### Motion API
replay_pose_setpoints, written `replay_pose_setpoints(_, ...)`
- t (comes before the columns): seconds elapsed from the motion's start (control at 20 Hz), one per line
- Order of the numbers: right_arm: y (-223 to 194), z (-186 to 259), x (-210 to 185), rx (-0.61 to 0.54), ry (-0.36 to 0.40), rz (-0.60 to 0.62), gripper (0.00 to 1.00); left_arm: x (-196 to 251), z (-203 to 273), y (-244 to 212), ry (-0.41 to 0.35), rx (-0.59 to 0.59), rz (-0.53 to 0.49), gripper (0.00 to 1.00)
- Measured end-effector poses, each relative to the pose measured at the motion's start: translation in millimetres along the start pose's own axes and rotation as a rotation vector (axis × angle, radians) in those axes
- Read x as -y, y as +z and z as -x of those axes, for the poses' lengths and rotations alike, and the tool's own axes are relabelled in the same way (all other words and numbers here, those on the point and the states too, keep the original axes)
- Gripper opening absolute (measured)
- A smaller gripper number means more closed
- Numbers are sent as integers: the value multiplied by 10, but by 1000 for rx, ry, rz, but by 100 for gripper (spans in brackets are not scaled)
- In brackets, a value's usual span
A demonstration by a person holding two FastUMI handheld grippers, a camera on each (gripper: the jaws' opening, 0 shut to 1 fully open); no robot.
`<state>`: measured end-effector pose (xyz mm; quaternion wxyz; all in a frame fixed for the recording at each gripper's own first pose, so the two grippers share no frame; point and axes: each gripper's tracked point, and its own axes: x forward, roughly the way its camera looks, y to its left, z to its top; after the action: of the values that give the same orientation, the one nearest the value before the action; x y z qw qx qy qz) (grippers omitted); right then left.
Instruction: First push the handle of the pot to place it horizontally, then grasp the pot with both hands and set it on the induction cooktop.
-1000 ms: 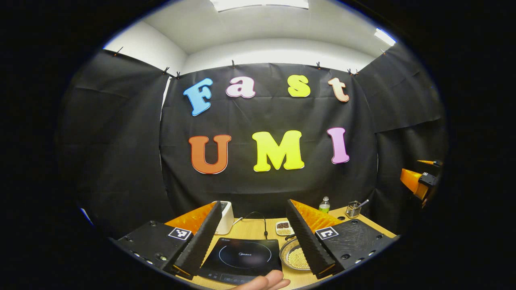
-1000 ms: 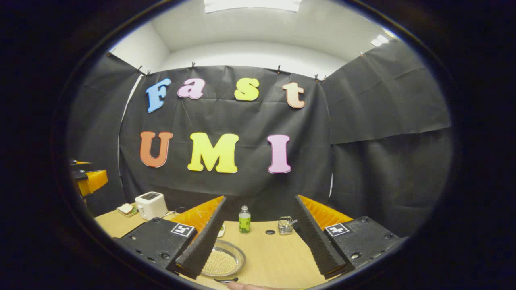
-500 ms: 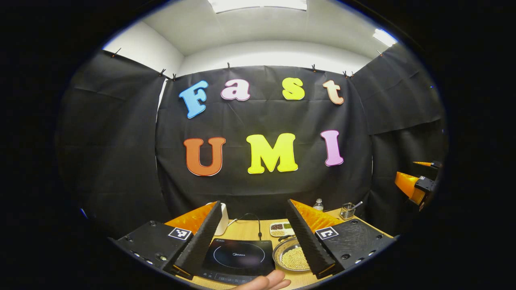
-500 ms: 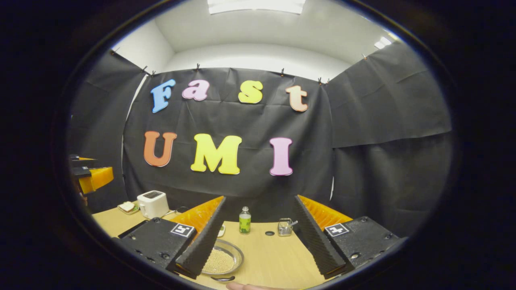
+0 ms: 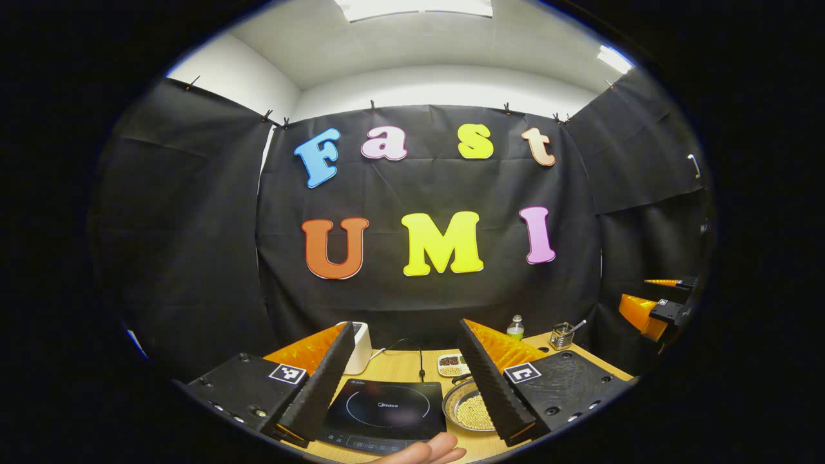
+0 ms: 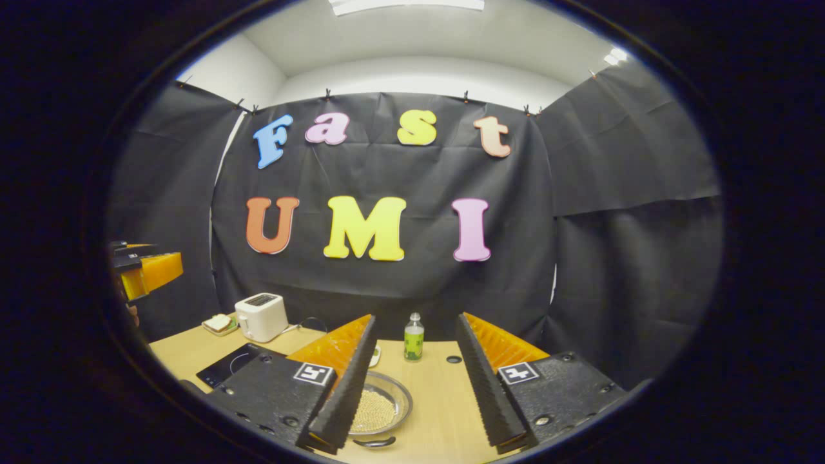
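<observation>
A shallow metal pot (image 5: 465, 411) (image 6: 385, 410) holding pale beans sits on the wooden table, just right of the black induction cooktop (image 5: 387, 407) (image 6: 227, 365). Its dark handle (image 6: 374, 442) lies on the near side, pointing toward me. My left gripper (image 5: 406, 324) hovers open above the near table edge, with the cooktop between its fingers and its right finger hiding part of the pot. My right gripper (image 6: 416, 317) is open over the pot, and its left finger covers the pot's left rim. Each gripper shows at the other view's edge (image 5: 651, 308) (image 6: 147, 270).
A white toaster (image 5: 361, 348) (image 6: 261, 316) stands behind the cooktop, with a plate of bread (image 6: 219, 323) beside it. A green-labelled bottle (image 5: 515, 327) (image 6: 413, 336), a wire utensil holder (image 5: 562, 335) and a small tray of beans (image 5: 454, 364) line the table's back. A hand (image 5: 427, 451) shows at the bottom.
The right gripper's view has swung left and tipped down, bringing the cooktop into sight, and its fingers stand somewhat closer together. The left gripper has only swayed slightly.
</observation>
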<state>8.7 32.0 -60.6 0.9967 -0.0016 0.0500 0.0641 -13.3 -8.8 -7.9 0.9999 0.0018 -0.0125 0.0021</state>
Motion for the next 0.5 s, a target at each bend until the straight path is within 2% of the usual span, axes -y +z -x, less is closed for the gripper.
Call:
replay_pose_setpoints(0.05, -105, -49, -85, -25, 25, 7, 67, -1, 3, -21, -2, 0, -3, 96)
replay_pose_setpoints(0.1, -219, -102, -134, -50, 40, 12, 61, 7, 6, -56, -3, -3, -4, 96)
replay_pose_setpoints(0.25, -628, -217, -327, -157, 99, 3, 17, 0, 29, -103, -6, -7, -11, 95)
replay_pose_setpoints(0.3, -763, -235, -371, -193, 110, 0, 13, -29, 18, -121, -2, -6, -16, 95)
replay_pose_setpoints(0.35, -880, -269, -409, -220, 123, 1, 1, -53, 23, -149, 7, -7, -18, 95)
replay_pose_setpoints(0.5, -1222, -293, -529, -297, 155, 33, 4, -83, 28, -226, 10, -14, -8, 95)
